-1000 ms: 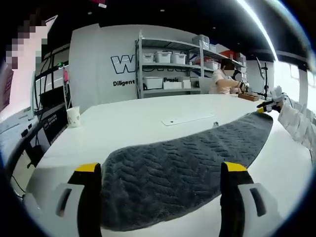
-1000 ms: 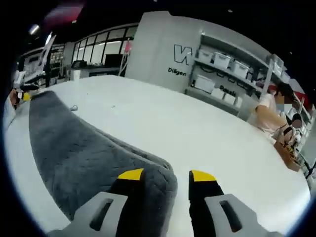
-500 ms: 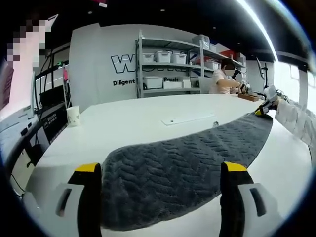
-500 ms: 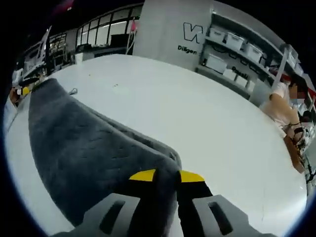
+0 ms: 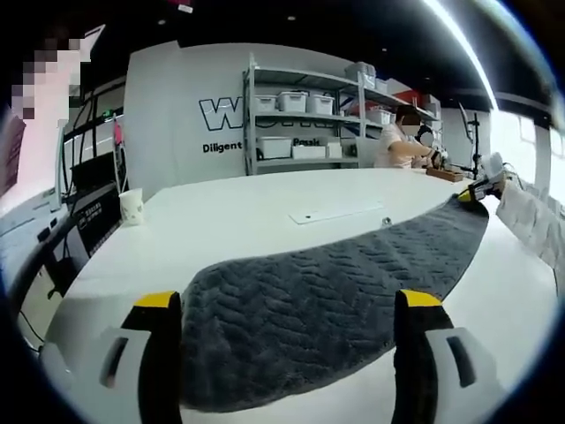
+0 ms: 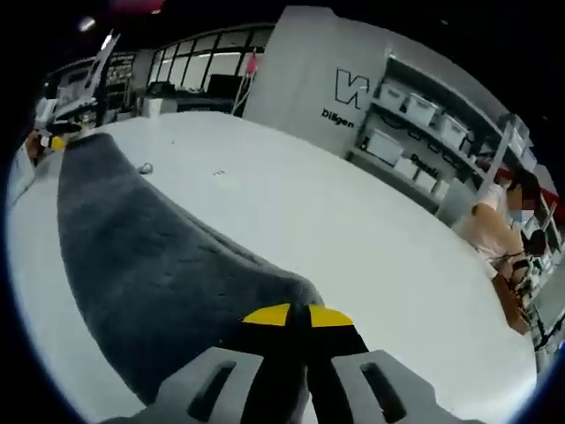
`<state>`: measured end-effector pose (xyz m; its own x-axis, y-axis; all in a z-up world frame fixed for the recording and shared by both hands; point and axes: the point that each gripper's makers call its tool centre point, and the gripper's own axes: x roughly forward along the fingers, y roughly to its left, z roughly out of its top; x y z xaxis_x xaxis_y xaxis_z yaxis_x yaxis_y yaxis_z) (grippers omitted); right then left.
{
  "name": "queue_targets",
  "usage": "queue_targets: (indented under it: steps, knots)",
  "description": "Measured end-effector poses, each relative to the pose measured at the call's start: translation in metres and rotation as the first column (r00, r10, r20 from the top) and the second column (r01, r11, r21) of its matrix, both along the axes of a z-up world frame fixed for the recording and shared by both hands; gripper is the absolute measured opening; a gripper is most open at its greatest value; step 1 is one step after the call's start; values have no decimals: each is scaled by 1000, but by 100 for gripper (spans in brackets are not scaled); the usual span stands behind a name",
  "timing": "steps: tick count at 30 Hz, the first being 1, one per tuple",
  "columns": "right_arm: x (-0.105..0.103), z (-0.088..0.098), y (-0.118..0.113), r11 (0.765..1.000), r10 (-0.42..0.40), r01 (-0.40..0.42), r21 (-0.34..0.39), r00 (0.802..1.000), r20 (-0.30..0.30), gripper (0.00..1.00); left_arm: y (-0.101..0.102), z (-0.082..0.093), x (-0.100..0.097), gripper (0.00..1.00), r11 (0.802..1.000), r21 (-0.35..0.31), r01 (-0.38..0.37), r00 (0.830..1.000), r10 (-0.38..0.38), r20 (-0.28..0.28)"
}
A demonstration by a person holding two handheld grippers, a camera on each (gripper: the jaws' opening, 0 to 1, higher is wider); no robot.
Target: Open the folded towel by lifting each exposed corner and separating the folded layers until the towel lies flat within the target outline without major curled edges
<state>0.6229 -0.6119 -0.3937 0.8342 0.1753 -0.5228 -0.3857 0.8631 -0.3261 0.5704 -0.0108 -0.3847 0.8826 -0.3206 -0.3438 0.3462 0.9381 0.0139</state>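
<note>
Stretching across the white table (image 5: 238,221), the grey towel (image 5: 327,296) lies as a long folded band with a ribbed chevron weave, its near end between the jaws of the left gripper (image 5: 284,305) and its far end reaching toward the table's right edge. The left gripper's yellow-tipped jaws stand wide apart on either side of the cloth, released and gripping nothing. In the right gripper view the same towel (image 6: 150,256) runs from the upper left down to the right gripper (image 6: 297,315), whose yellow tips are clenched together on the towel's end, the fabric pinched between them and rising slightly into a fold just behind the tips. The right gripper (image 5: 481,187) also shows small at the towel's far end in the left gripper view. A paper cup (image 5: 131,208) stands well apart from the towel near the table's left edge. Behind the table a metal shelf unit (image 5: 300,115) holds white bins against a wall with dark lettering, and a person (image 5: 402,141) sits at its right.
</note>
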Motion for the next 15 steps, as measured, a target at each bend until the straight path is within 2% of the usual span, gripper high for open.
queue_targets:
  steps: [6,10,12,15]
  knots:
    - [-17,17,14,1000,30,-29,-9,998,58,0,0,0,0,99,1000,0,1,1000,-1,-1]
    - [-25,25,13,999,31,-30,-17,995,98,0,0,-1,-1,99,1000,0,-3,1000,3,-1]
    - [-32,26,16,999,32,-31,-9,993,115,0,0,0,-1,99,1000,-1,-4,1000,4,0]
    - [-46,27,22,998,55,-50,-38,988,146,0,0,0,-1,99,1000,-3,-4,1000,4,2]
